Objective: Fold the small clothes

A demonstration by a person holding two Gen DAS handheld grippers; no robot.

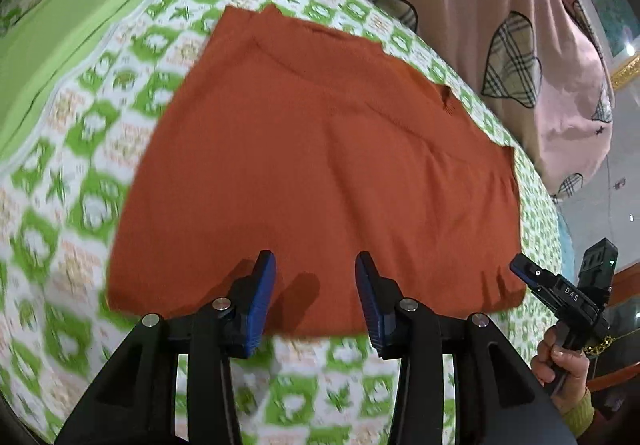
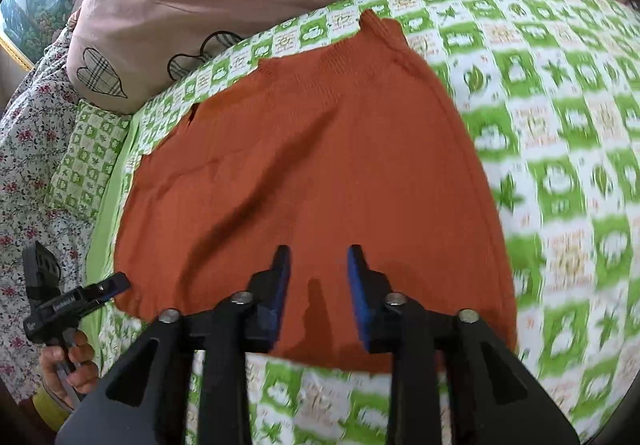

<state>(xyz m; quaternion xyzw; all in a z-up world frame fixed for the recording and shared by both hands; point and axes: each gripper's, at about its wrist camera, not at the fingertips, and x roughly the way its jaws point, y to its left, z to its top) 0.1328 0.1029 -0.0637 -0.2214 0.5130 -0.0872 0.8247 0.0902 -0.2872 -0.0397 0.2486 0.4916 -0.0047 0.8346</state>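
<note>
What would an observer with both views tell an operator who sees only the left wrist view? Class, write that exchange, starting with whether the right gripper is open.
Operator: My view shows the right gripper only from the side. Is it open?
Observer: Yes. The right wrist view shows the right gripper with its fingers apart and nothing between them, above the near hem of the orange garment.
Operator: Is anything beside the bedding that I cannot see?
Observer: A floral cloth lies next to the small green checked pillow, below the pink quilt.
</note>
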